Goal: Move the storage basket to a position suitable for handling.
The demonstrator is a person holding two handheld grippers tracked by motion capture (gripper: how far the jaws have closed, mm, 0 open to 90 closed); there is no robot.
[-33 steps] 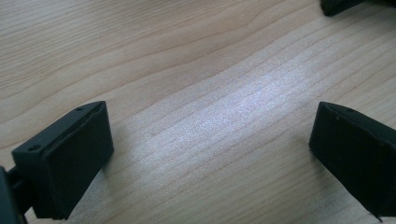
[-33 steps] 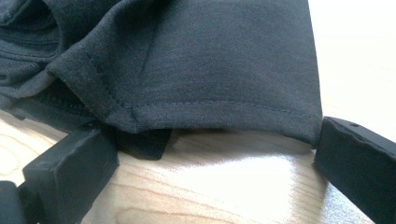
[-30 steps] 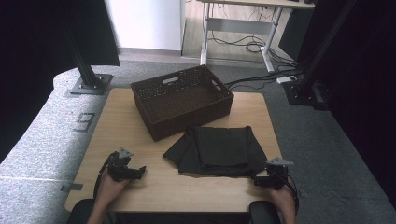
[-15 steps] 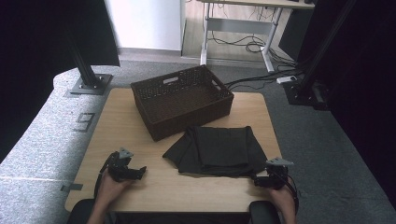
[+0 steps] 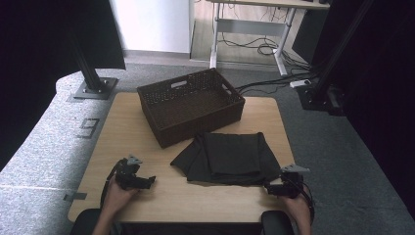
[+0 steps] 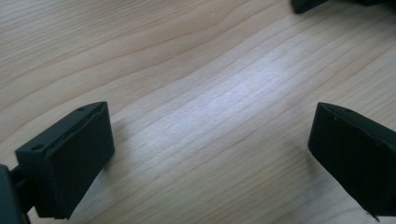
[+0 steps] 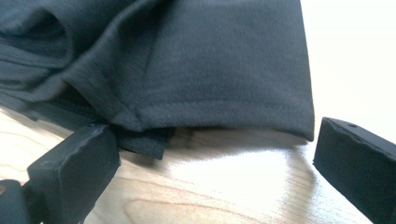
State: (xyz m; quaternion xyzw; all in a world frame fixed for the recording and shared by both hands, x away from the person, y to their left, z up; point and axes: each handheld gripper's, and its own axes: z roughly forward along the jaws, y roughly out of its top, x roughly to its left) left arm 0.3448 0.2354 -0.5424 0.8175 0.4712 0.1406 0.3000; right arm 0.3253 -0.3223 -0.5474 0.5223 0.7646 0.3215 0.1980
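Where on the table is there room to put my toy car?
Bare wood lies left of the basket and dark cloth, around the left claw. The right side, near the right claw, is crowded by cloth.

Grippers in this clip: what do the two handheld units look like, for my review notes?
Both are black. The left gripper and right gripper each carry a grey three-cornered plate on top, with a dark cable trailing back by the hand. In the gripper views, each has two blocky black jaws with flat pads and small screw holes.
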